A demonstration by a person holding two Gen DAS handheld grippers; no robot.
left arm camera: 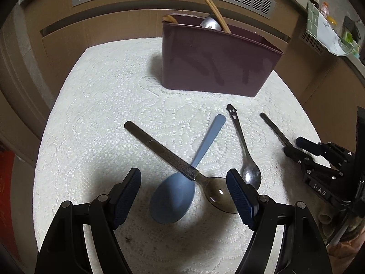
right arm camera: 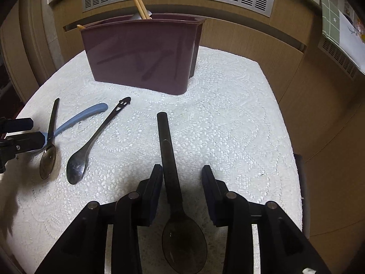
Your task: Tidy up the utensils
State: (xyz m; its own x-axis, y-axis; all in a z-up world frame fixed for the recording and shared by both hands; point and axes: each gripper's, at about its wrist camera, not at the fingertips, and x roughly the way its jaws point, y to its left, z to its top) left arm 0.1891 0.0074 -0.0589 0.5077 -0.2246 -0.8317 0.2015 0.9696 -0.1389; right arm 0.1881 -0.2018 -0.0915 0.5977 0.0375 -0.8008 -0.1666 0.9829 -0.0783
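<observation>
Left wrist view: the left gripper, black with ribbed dark-blue pads, is hovering with its fingers spread wide and empty above a matte blue plastic spoon lying on the white lace-textured tablecloth. A long metal spoon with an embossed flat handle is lying across the blue spoon's neck, its polished bowl reaching toward the right-hand finger. A small shiny steel spoon with a face-shaped cutout handle is lying just beside them. A maroon plastic utensil caddy, smooth-walled and rounded, is standing at the cloth's far side, holding wooden chopsticks. Right wrist view: the right gripper is standing with its fingers parted around the straight handle of a dark smoky translucent spoon resting on the cloth; the left-hand finger is touching the handle, the other is apart from it. The caddy is standing well beyond.
</observation>
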